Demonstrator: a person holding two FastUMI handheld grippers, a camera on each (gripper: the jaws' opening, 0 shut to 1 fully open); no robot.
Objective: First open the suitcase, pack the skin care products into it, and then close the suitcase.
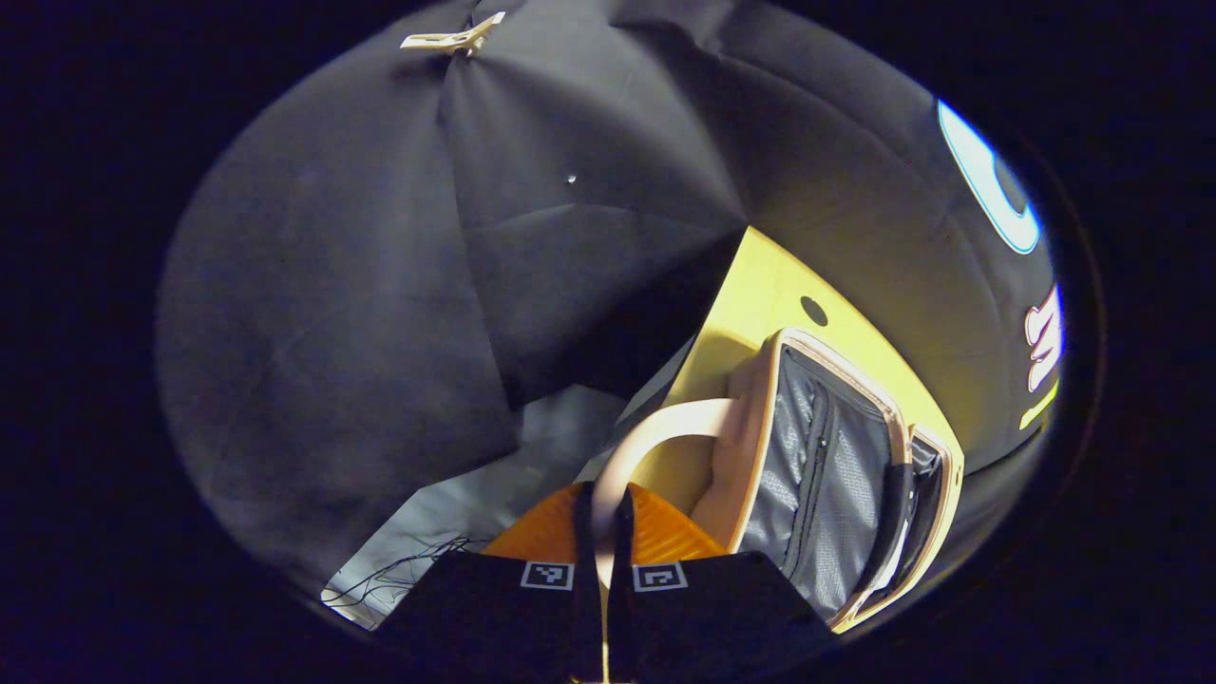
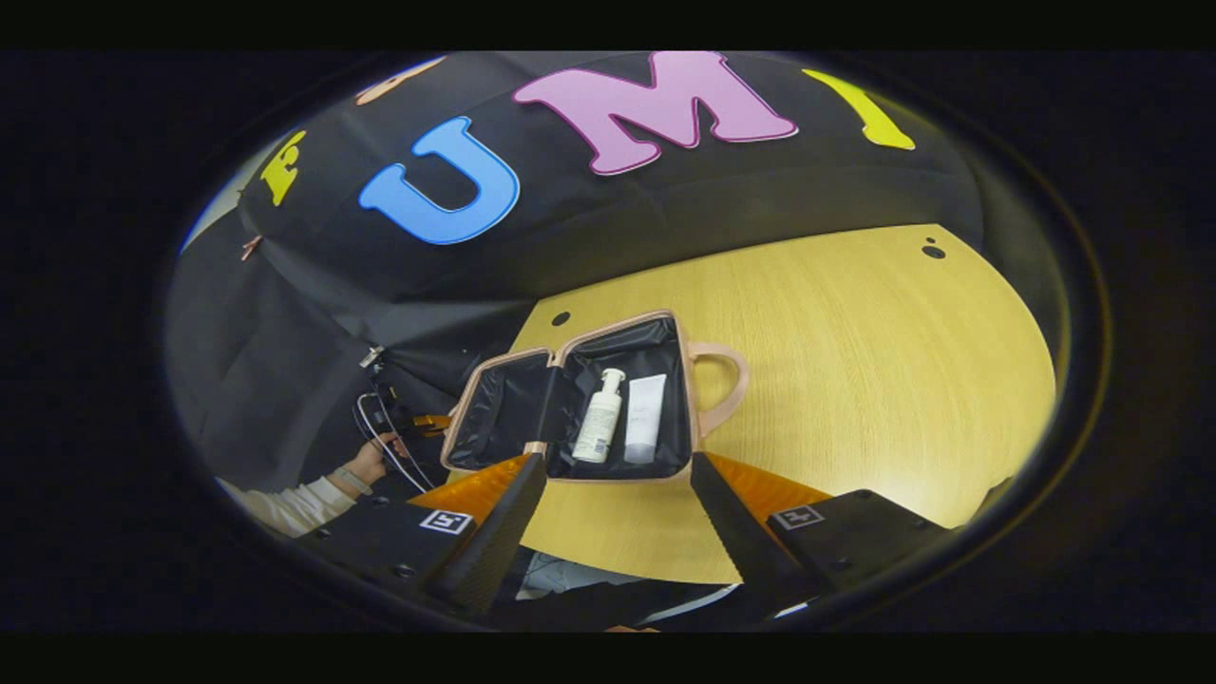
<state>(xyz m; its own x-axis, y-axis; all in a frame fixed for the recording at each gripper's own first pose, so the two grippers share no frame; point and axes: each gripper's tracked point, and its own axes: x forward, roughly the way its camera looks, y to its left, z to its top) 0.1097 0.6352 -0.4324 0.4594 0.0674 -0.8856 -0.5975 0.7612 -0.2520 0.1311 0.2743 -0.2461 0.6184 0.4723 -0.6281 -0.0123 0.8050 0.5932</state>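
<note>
Pink hard-shell suitcase (image 2: 570, 399) lying open on yellow wooden surface (image 2: 855, 380), white pump bottle (image 2: 599, 418) and white tube (image 2: 645, 418) inside. Left gripper (image 1: 601, 560) jaws pinched nearly closed, pale handle (image 1: 655, 427) just ahead; right gripper (image 2: 617, 518) jaws wide, empty. Risk: lid swung fast could jolt the loose products out or snag the rim.

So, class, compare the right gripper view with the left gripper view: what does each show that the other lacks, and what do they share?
Right gripper view: a pump bottle and a tube lying side by side in one half of the open suitcase, a person's hand at the left, and the right gripper with its fingers spread.

Left gripper view: the suitcase's mesh zip pocket and a clip on the cloth wall.

Shared: the suitcase, its handle and the wooden table.
</note>
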